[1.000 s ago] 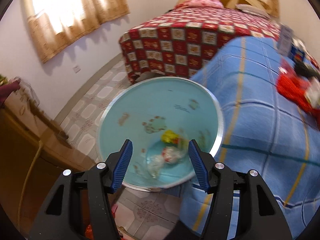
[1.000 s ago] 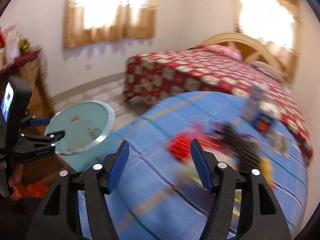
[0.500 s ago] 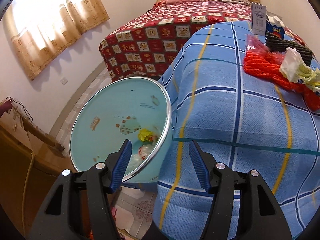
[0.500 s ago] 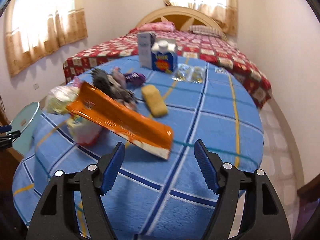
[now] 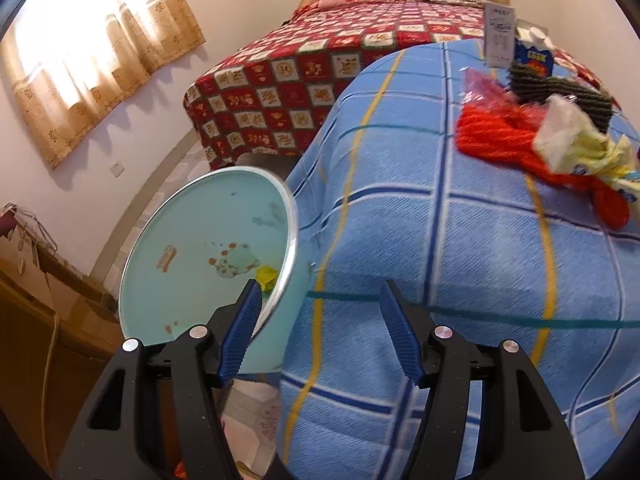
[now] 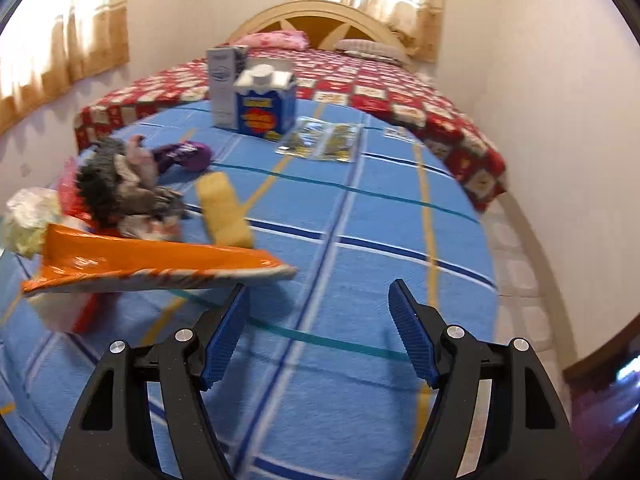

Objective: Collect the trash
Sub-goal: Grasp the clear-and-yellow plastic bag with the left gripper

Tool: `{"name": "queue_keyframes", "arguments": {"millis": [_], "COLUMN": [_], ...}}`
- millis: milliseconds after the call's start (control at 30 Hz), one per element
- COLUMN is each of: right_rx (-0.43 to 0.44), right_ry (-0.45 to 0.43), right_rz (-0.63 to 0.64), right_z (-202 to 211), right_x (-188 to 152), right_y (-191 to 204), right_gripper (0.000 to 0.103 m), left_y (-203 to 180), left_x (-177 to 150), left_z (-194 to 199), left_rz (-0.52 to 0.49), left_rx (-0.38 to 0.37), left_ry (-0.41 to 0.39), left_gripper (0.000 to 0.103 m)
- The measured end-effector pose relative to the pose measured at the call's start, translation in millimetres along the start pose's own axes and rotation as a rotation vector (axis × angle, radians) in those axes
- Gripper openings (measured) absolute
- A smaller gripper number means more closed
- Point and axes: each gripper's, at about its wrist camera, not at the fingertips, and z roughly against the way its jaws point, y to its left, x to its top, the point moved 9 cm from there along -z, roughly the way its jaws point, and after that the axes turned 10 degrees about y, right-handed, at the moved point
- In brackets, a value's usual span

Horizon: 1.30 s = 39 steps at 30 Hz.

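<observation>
A light blue trash bin (image 5: 192, 264) stands on the floor beside a table with a blue checked cloth (image 5: 460, 264); a yellow scrap (image 5: 267, 274) lies inside it. My left gripper (image 5: 320, 300) is open and empty, over the table's edge next to the bin. My right gripper (image 6: 318, 300) is open and empty above the cloth (image 6: 360, 216). Just left of it lies an orange wrapper (image 6: 152, 260). Further back lie a crumpled plastic bag (image 6: 30, 220), grey and pink scraps (image 6: 124, 184), a purple wrapper (image 6: 184, 154), a yellow sponge (image 6: 224, 210) and clear sachets (image 6: 320, 142).
Two cartons (image 6: 260, 100) stand at the table's far end. A bed with a red checked cover (image 6: 360, 80) lies behind the table. A red knit cloth (image 5: 520, 140) and a white-yellow bag (image 5: 576, 144) lie on the table. A wooden cabinet (image 5: 36, 320) stands left of the bin.
My left gripper has swung right, from over the bin to the table's edge. My right gripper has swung right and come closer to the orange wrapper.
</observation>
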Motion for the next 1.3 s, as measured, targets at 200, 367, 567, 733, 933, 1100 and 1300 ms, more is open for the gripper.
{"name": "queue_keyframes", "arguments": {"millis": [200,367,567,733,933,1100,1300], "right_rx": [0.004,0.029,0.065,0.094,0.125,0.170,0.217], "right_ry": [0.012,-0.047,-0.074,-0.070,-0.065,-0.070,-0.087], "right_rz": [-0.079,-0.119,-0.135,-0.122,-0.116,-0.144,-0.053], "right_z": [3,27,40,37,36,47,57], "right_x": [-28,-39,-51,-53,-54,-45,-12], "right_y": [-30,-46,-43,-29,-16,-5,58], "right_gripper": [0.075,0.082,0.082,0.082,0.082,0.083,0.086], "left_y": [-43,-82,-122,-135,-134,-106,-47], "left_x": [20,46,60,62,68,66,59], "left_z": [25,39,33,19,26,55,63], "left_rz": [-0.037,-0.041,-0.086,-0.114,-0.116,-0.088,-0.011], "left_rx": [-0.077,-0.151,-0.210,-0.219,-0.257,-0.239,-0.137], "left_ry": [-0.065,-0.124,-0.132,-0.115,-0.125,-0.162,-0.168], "left_gripper": [0.061,0.061,0.061,0.038,0.012,0.012,0.012]}}
